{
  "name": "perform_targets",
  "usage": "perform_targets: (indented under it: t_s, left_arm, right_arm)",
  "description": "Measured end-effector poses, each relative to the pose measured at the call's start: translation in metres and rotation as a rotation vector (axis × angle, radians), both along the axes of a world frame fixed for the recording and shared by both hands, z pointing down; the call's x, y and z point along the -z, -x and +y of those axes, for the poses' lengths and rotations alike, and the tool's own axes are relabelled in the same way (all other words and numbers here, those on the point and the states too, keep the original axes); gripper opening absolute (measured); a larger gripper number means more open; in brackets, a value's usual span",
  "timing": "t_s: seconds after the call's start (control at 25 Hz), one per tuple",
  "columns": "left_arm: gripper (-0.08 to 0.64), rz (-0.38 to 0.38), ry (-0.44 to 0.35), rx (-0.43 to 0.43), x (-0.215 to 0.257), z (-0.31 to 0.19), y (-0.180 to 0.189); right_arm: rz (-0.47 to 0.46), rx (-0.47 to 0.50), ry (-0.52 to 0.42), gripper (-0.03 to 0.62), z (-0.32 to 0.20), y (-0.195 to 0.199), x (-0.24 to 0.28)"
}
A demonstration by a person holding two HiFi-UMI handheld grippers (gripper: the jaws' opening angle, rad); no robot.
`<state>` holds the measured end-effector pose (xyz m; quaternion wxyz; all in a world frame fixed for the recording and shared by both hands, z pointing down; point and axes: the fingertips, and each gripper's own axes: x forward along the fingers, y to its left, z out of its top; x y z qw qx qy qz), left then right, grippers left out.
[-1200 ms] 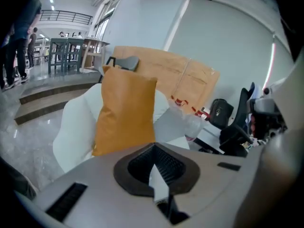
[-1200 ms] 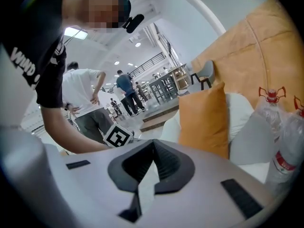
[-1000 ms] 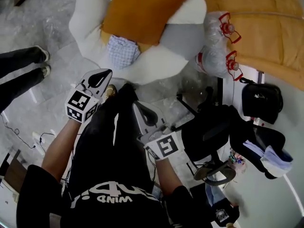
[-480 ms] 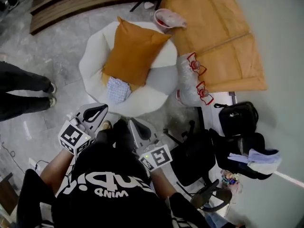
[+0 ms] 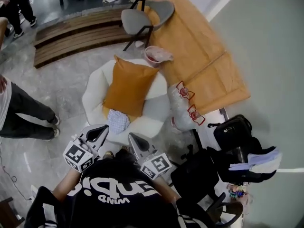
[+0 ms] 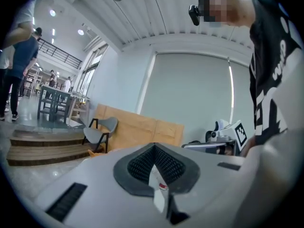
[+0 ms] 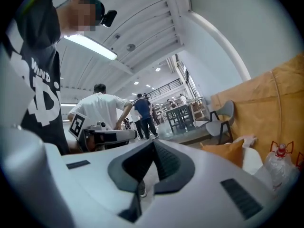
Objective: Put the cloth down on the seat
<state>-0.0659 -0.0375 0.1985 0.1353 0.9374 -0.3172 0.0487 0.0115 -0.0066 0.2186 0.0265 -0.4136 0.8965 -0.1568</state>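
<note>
the white seat (image 5: 156,109) sits mid-floor, with the big orange cushion (image 5: 129,87) lying across it. the checked cloth (image 5: 117,121) is down on the seat's near edge, tucked against the cushion's lower corner. both claws hang on the near side of the seat, clear of it: the left gripper (image 5: 103,128) has its jaws pressed together on nothing, and the right gripper (image 5: 132,137), just beside it, is closed up and empty too.
</note>
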Motion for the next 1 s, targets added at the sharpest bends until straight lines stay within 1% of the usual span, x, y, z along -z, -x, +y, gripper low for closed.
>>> perform_targets:
  t_s: [0.08,0.16,0.24,0.36,0.48,0.76,0.88,1.0]
  left_arm:
    - [0.006,0.005,-0.013,0.005,0.004,0.002,-0.001]
    - [0.006,0.011,-0.029,-0.009,0.002,0.005,-0.007]
    - [0.006,0.004,-0.024,-0.016,0.007,0.007,-0.012]
    - [0.006,0.011,-0.031,-0.028,0.006,0.008,-0.010]
    - [0.006,0.015,-0.044,-0.040,0.004,0.005,-0.007]
    - [0.006,0.015,-0.039,-0.044,0.002,-0.003,-0.005]
    - [0.006,0.015,-0.038,-0.052,0.001,-0.003,-0.006]
    - [0.006,0.018,-0.039,-0.054,0.001,-0.003,-0.004]
  right_arm:
    - [-0.002,0.011,-0.018,0.018,-0.001,0.001,0.005]
    - [0.008,0.026,-0.035,0.020,-0.001,0.000,0.008]
    - [0.015,0.038,-0.042,0.018,0.001,0.001,0.010]
    - [0.011,0.052,-0.045,0.018,0.001,0.006,0.011]
    - [-0.011,0.056,-0.034,0.018,0.000,0.013,0.014]
    - [-0.027,0.058,-0.034,0.018,-0.006,0.015,0.015]
    - [-0.011,0.063,-0.044,0.018,-0.007,0.015,0.014]
    - [-0.030,0.057,-0.031,0.018,-0.004,0.019,0.015]
